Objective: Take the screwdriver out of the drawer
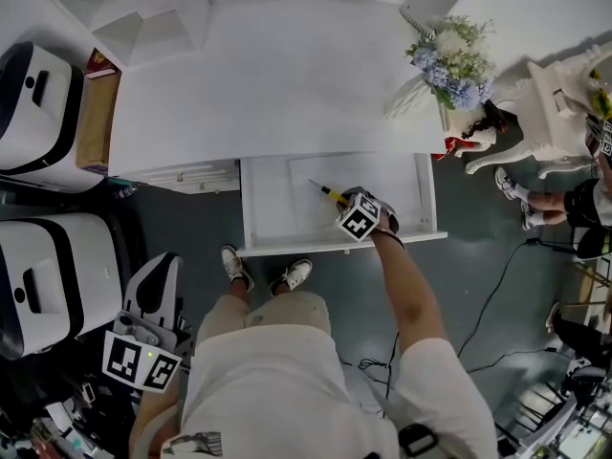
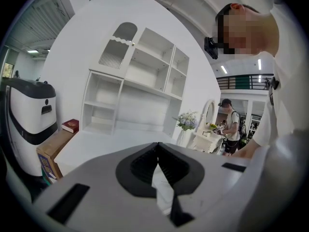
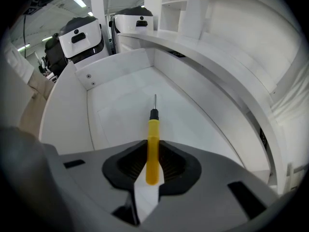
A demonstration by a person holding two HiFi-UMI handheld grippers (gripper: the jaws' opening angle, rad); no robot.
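Observation:
The white drawer under the desk stands pulled out. In it lies the screwdriver, with a yellow handle and a thin metal shaft. My right gripper reaches steeply down into the drawer. In the right gripper view its jaws are shut on the yellow handle, and the shaft points away over the drawer floor. My left gripper hangs low at my left side, away from the drawer. In the left gripper view its jaws are shut with nothing between them.
A white desk with a shelf unit on it stands above the drawer. Two white machines and a cardboard box stand at the left. Flowers sit at the desk's right end. Another person and floor cables are at the right.

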